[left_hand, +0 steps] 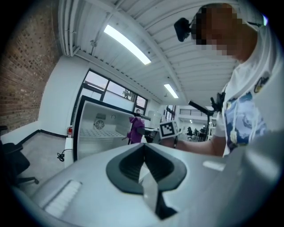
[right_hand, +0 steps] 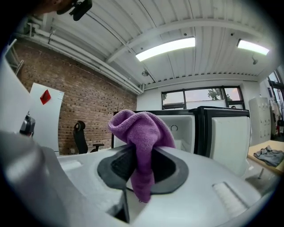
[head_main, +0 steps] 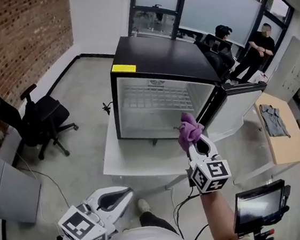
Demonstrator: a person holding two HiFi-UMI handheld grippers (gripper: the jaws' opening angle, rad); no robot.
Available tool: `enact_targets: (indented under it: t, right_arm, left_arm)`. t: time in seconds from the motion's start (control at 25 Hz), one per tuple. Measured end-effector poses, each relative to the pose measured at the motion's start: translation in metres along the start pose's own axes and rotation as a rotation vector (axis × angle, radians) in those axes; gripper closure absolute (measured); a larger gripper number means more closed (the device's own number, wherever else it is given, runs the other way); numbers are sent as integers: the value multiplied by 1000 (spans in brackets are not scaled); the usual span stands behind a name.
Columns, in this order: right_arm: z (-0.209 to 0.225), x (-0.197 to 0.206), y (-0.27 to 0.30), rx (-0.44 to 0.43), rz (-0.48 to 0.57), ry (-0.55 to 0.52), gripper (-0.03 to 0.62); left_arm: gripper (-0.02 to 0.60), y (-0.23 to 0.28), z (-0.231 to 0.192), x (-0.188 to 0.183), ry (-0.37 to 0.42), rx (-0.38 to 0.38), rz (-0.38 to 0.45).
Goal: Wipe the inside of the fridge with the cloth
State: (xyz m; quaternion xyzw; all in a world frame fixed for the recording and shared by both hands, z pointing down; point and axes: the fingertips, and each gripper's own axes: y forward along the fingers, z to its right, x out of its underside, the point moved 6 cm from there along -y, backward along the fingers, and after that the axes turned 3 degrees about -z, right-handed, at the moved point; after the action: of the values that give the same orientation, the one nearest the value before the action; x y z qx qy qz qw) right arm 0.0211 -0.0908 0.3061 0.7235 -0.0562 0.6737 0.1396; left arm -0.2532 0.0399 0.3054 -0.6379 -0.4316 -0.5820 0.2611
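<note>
Right gripper (head_main: pixel 192 138) is clamped on the cloth (head_main: pixel 189 128), just before the open fridge (head_main: pixel 153 54), and it looks soft, light and floppy, best held mid-bunch; left gripper (head_main: pixel 129 190) is closed, empty.

Fuzzy purple cloth (right_hand: pixel 141 133), glossy black fridge (head_main: pixel 159 56)

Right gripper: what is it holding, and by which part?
The right gripper pinches a purple cloth at a gathered fold between its jaws; most of it bunches up beyond them, and a short end hangs below.
</note>
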Motion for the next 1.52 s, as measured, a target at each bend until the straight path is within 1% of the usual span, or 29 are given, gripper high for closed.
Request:
enact_targets:
  t: [0.12,0.44,0.8,1.0,1.28,1.4,1.52]
  right_arm:
    - [20,-9,35,19,11,4,516]
    - [66,1,109,110,-16,17,516]
    - [109,-6,186,202,-33,12,516]
    - [120,-4,223,208,-57,14,516]
    - [121,1,261,199,-88,8,516]
    - [116,1,274,179,-97,4,516]
    - [105,-3,285,142,-99,6,516]
  left_arm:
    - [575,20,-15,-9,-5,-2,4]
    - [575,61,-37,-21,7,-5,4]
    - [575,86,-52,-34,21,-25,10]
    - [575,88,-62,-36,9,-56,19]
    - [575,87,-75,-37,-6,-86,32]
    - [575,84,-78,-37,-11,-97,36]
    - [575,82,-80,-36,-15,-109,39]
